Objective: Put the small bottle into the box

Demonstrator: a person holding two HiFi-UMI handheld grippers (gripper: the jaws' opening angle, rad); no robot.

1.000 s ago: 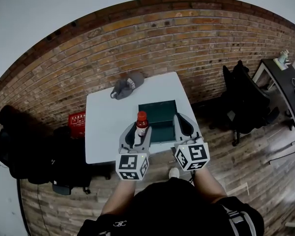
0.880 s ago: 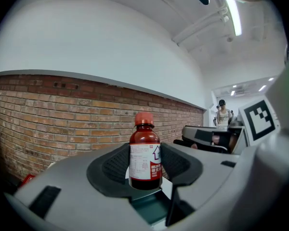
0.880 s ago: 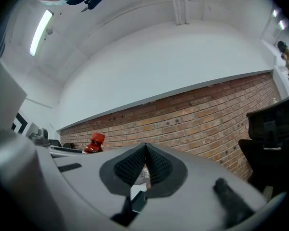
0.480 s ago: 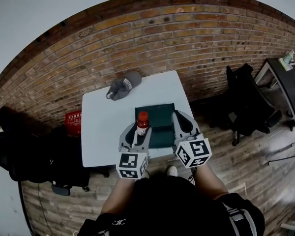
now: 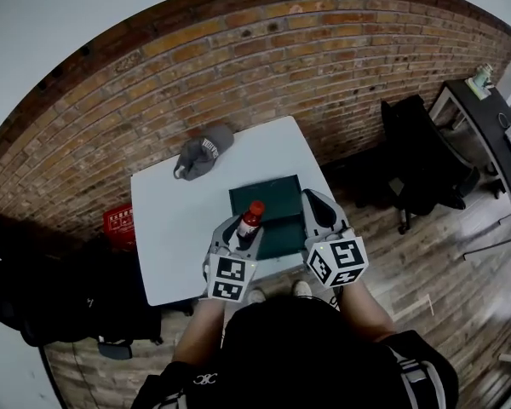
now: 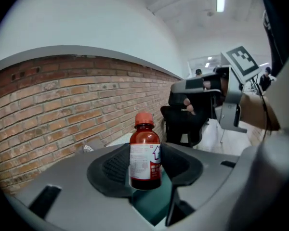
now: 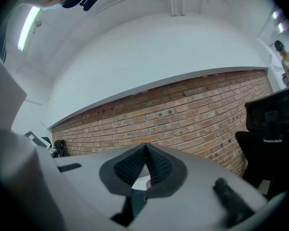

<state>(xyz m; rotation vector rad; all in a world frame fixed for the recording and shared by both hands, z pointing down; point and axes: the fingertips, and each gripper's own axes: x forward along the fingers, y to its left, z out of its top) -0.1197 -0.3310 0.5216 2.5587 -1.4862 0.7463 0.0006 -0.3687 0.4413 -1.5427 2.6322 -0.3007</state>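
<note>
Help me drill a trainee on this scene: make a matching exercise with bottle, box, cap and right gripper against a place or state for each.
Things:
1. bottle
2. box
3. cap
4. right gripper

Places or states:
A. jaws shut, nothing in them
B. at the table's far left corner
C. gripped in the left gripper's jaws
D. green, on the table's near side

Pairs: 1-C, 2-D, 3-B, 4-A.
</note>
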